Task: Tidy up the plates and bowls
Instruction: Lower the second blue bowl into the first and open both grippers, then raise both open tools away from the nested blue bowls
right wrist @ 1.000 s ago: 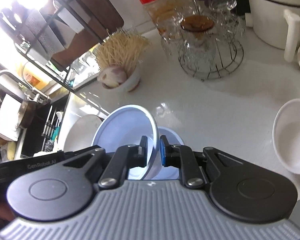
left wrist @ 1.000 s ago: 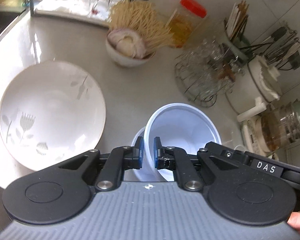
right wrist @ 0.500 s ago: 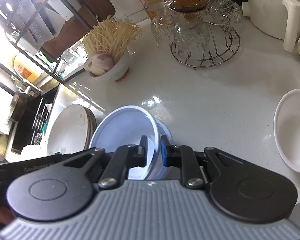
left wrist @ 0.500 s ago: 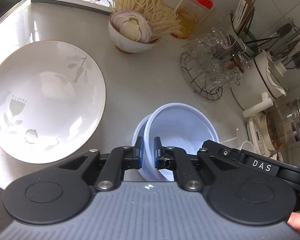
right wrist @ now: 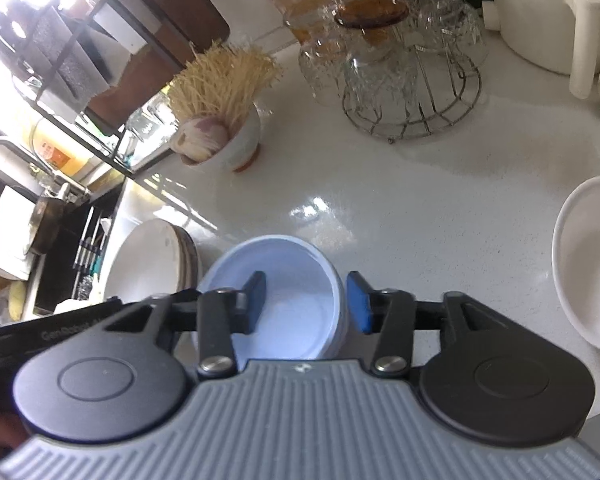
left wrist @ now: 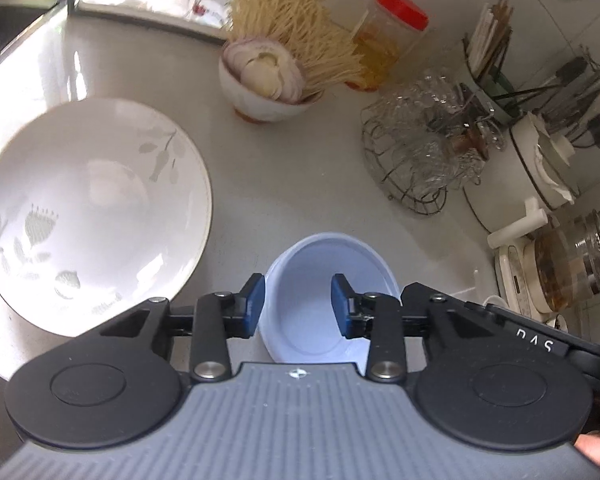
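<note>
Blue bowl (left wrist: 328, 280) sitting on white tabletop (left wrist: 284, 184), apparently nested in a second one. Left hand-held gripper (left wrist: 298, 306) spreading, near rim between pads but no contact; right hand-held gripper (right wrist: 306, 302) likewise opening, rim between pads, untouched. Release step, judged nearly done. To finish well: open fully, then back straight up and away so pads don't snag rim or tip stack. Flowered plate (left wrist: 88, 216) just left of bowl, on top of stacked plates (right wrist: 152, 260); white bowl (right wrist: 588, 264) well apart on the right, likely next to sort. Clutter behind: bowl with onion and noodles (left wrist: 268, 80), red-lid jar (left wrist: 388, 44), wire rack of glasses (left wrist: 424, 152), utensil holder (left wrist: 496, 68), white kettle (right wrist: 552, 16). Nothing blocking retreat; plate edge closest hazard.
</note>
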